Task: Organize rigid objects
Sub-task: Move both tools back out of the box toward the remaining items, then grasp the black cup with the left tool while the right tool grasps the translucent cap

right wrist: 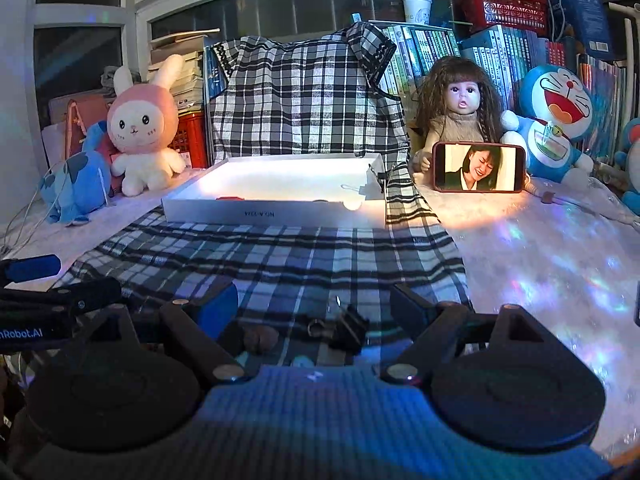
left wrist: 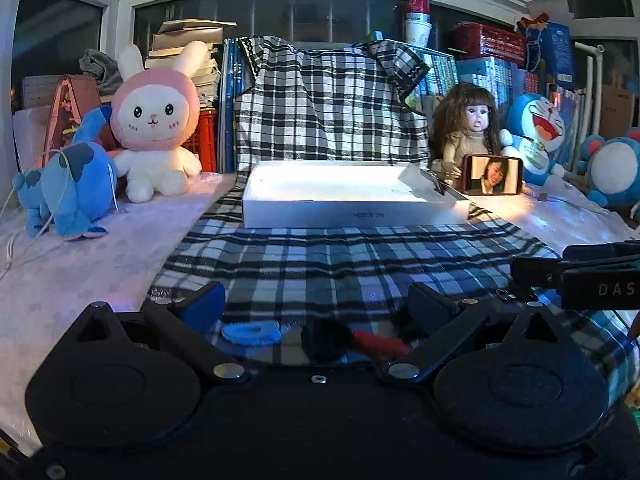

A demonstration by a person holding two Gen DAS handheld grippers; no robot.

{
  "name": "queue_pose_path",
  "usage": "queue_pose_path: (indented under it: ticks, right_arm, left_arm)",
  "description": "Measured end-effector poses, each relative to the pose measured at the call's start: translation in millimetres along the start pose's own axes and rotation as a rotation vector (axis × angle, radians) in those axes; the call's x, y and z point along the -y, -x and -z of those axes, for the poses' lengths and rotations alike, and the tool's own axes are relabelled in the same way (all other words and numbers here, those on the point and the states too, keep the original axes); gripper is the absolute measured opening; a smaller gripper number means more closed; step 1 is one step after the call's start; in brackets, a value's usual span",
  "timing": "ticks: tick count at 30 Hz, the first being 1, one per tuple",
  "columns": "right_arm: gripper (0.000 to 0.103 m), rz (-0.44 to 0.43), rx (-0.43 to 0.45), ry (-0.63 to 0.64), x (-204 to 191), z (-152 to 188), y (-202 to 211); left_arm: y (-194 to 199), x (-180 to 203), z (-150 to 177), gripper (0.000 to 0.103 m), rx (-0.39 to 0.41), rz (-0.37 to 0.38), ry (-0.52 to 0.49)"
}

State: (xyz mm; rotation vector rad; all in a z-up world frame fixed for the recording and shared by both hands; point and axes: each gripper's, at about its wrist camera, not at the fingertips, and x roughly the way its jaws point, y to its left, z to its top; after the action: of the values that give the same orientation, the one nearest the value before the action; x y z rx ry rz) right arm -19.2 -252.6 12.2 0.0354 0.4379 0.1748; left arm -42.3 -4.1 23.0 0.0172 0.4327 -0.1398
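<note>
Both grippers hover low over the black-and-white checked cloth [left wrist: 344, 256] covering the surface, each with its jaws spread wide and holding nothing. Between the fingers of the left gripper [left wrist: 316, 308] lie a flat blue plastic ring [left wrist: 251, 333], a dark round object [left wrist: 325, 338] too dim to identify, and a slim red stick-shaped item [left wrist: 380, 343]. Between those of the right gripper [right wrist: 314, 310] lie a black metal binder clip [right wrist: 347, 330] with its wire loop and a small brown rounded lump [right wrist: 261, 338]. The shallow white cardboard tray [right wrist: 276, 212], the probable destination, sits farther back on the cloth, well apart from these pieces. All appear light and stiff; the ring lies flat and may slide on the fabric, so pinching across its rim seems best, while the clip offers a firm grip across its folded body. Only the right wrist view shows the tray's interior, with something red near its front wall; only the left wrist view shows the ring and red item. A propped smartphone [right wrist: 479, 167] stands beside the tray.
</note>
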Motion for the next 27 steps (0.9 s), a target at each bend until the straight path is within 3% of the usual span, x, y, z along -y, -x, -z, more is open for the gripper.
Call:
queue_pose_path:
  ticks: [4, 8, 11, 14, 18, 27]
  right_arm:
    - [0.090, 0.011, -0.005, 0.031, -4, 11, 6]
    - [0.089, 0.006, -0.011, 0.037, -5, 18, 10]
    - [0.081, -0.001, -0.017, 0.031, -4, 20, 12]
    - [0.073, 0.000, -0.019, 0.033, -4, 23, 14]
    - [0.055, 0.003, -0.032, 0.042, -4, 26, 14]
    - [0.036, 0.004, -0.061, 0.069, -9, 34, 8]
  left_arm:
    - [5, 0, 8, 0.095, -0.004, 0.001, -0.022]
    - [4, -3, 12, 0.073, -0.025, 0.013, -0.010]
    - [3, -5, 12, 0.058, -0.042, 0.026, -0.007]
    - [2, -5, 14, 0.051, -0.057, 0.027, -0.017]
    - [-3, -4, 18, 0.044, -0.076, 0.031, -0.020]
    - [-21, -3, 20, 0.044, -0.098, 0.016, -0.017]
